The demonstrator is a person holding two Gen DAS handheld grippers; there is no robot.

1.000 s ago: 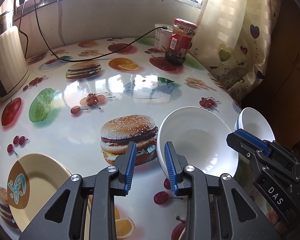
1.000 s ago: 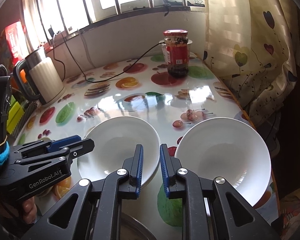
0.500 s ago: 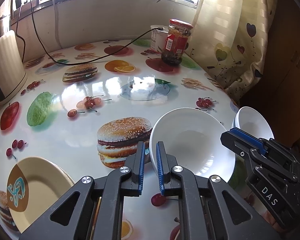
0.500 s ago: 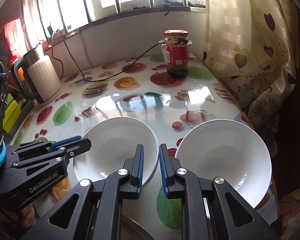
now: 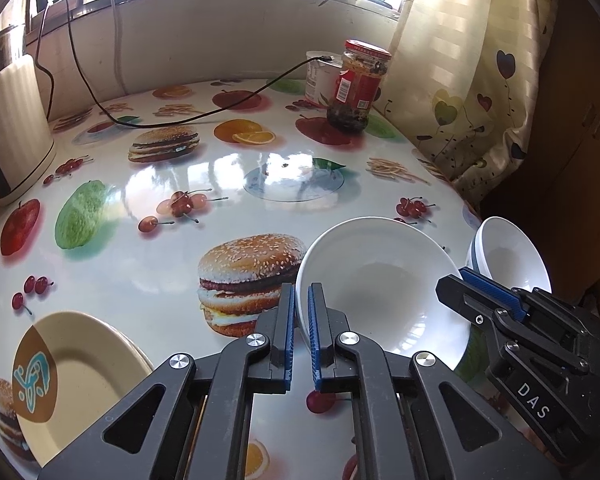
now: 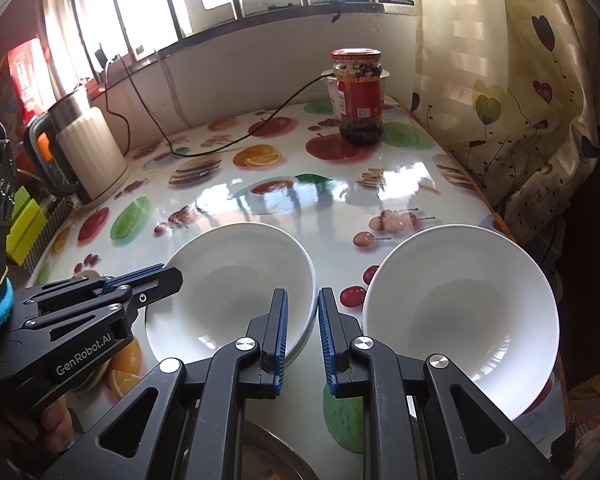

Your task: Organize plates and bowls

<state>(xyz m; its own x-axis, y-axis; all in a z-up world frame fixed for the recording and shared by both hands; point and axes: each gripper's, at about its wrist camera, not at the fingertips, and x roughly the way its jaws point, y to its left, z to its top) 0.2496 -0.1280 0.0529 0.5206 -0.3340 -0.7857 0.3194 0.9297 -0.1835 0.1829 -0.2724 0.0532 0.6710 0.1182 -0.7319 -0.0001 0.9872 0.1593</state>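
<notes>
Presently listed: two white bowls on a round table (image 5: 112, 280) covered with a printed food pattern.

- Left bowl (image 5: 384, 292): set near the table's front edge; its near rim is clamped between the blue pads of the left gripper (image 5: 299, 330), whose jaws are closed tight on it.
- Right bowl (image 6: 460, 312): placed just beside the left bowl, apart from it, at the table's right edge.
- Right gripper (image 6: 303, 330): held above the gap between the two bowls, jaws narrow, nothing seen between the pads.
- Cream plate (image 5: 72, 376): laid at the front left, well apart from the bowls.
- Red-lidded jar (image 6: 358, 96): stood upright at the far side, by the curtain (image 6: 500, 92).
- Kettle (image 6: 88, 152): kept at the far left.
</notes>
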